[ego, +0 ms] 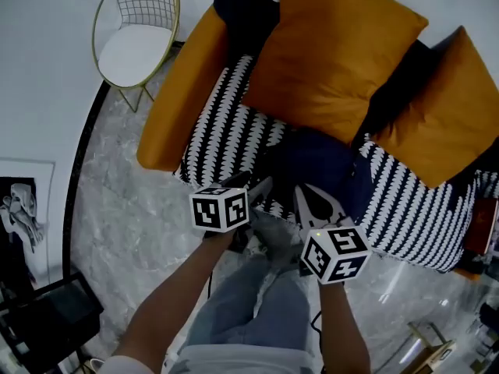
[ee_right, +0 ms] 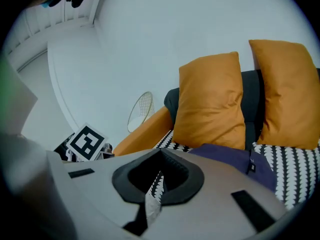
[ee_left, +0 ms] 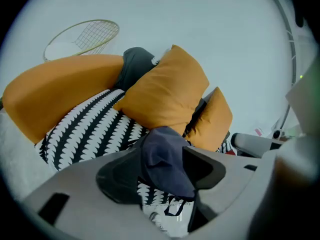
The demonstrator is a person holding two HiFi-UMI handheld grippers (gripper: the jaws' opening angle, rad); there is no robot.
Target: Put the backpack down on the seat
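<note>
Left gripper (ego: 260, 187) and right gripper (ego: 304, 193): grey bodies, black pads (ee_left: 117, 179), each bearing a white cube (ego: 221, 207) with black square markers. Light blue jeans (ego: 257, 310) and pale top (ego: 234, 361), lower centre.

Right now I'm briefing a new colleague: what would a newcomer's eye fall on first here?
Two big orange cushions lean upright behind the black-and-white patterned seat. Next comes the dark blue backpack at that seat's front, a fold of it pinched in the left gripper. A gold wire chair stands beyond the orange armrest.
</note>
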